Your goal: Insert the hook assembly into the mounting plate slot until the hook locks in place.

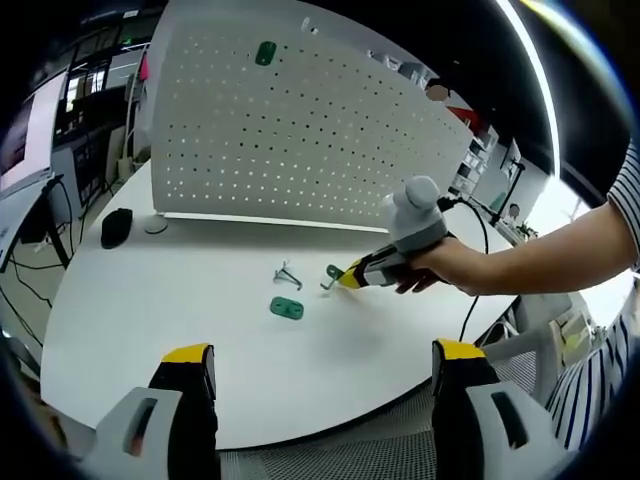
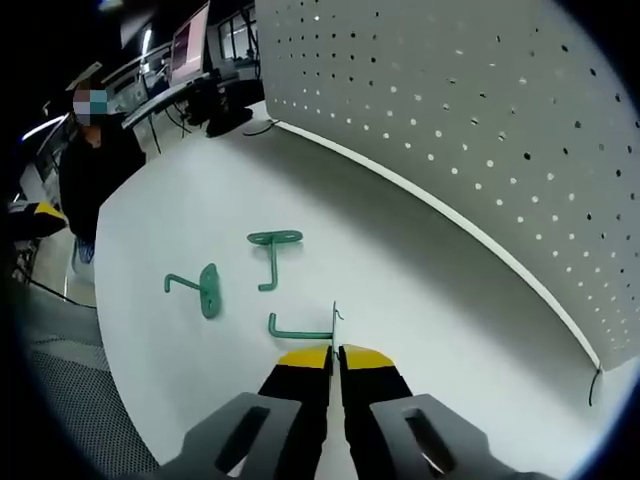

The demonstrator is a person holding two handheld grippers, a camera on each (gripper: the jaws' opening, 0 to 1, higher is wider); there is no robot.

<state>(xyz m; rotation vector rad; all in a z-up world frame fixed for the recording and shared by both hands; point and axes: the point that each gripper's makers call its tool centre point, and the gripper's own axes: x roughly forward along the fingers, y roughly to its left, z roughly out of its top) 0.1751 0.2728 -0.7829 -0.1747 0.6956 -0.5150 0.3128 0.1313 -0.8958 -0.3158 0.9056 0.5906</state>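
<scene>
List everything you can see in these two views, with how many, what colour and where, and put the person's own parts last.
pegboard: one, white, upright at the table's far edge.
plate on the pegboard: one, green, near the top.
table: one, white.
loose hooks: three, green; one on the table by the right claw's tips, two further out on the table.
black object: one, on the table near the pegboard's left end.
desks with monitors: dark, in the background.
another person: one, dark top, beyond the table.
left claw: yellow-tipped jaws apart, above the table's near edge.
right claw: yellow-tipped jaws closed, at the nearest hook.
hand: one, holding the right claw.
</scene>
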